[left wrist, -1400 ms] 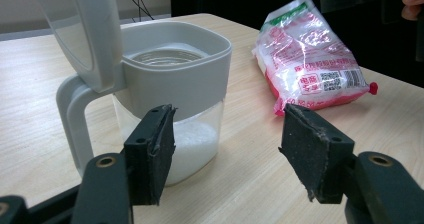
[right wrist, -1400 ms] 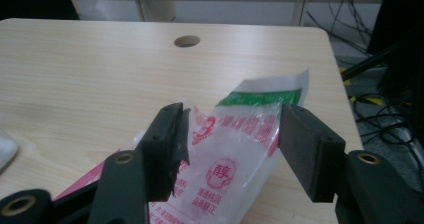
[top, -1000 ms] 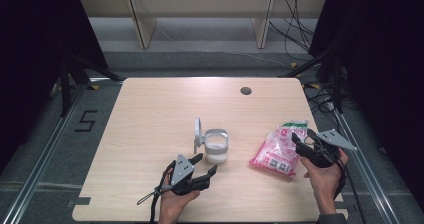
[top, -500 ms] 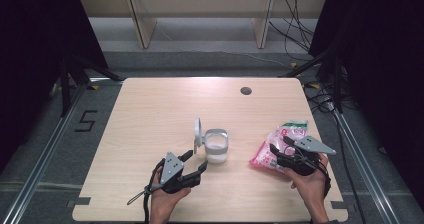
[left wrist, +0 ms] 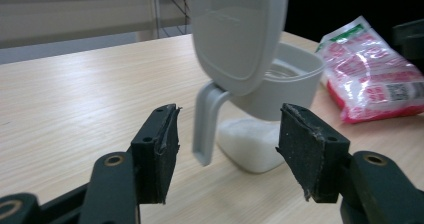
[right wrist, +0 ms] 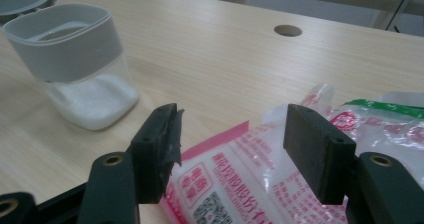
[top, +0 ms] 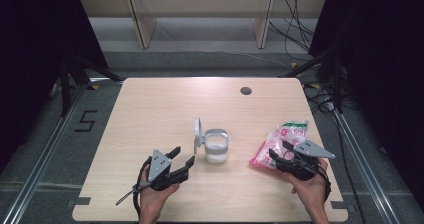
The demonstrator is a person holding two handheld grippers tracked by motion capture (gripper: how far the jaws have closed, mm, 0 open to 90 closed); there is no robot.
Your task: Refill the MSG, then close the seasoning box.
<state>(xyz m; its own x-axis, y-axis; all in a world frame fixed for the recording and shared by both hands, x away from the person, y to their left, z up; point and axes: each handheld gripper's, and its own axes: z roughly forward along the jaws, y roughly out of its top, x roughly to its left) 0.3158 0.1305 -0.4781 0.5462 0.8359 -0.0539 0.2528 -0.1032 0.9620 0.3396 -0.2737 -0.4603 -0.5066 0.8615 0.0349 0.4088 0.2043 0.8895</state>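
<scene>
A clear container (top: 216, 148) with a grey collar holds white grains, and its grey lid (top: 198, 130) stands flipped up on its left side. My left gripper (top: 183, 155) is open a short way to the container's front left. Its jaws have just been closing with nothing between them. In the left gripper view the lid (left wrist: 235, 29) and container (left wrist: 290, 79) stand just ahead of the left gripper (left wrist: 227, 149). A pink and white bag (top: 290, 133) lies to the right. My right gripper (top: 279, 150) is open over the bag's near end, and the bag (right wrist: 260, 184) lies under the right gripper (right wrist: 230, 134), untouched by the pads.
A round cable hole (top: 245, 90) sits at the table's back right. Light wooden shelving (top: 200, 14) and loose cables (top: 300, 14) lie beyond the far edge. Metal rails (top: 45, 154) run along the floor on both sides.
My left gripper has drawn back to the left, away from the container. My right gripper has shifted left and down onto the near end of the bag.
</scene>
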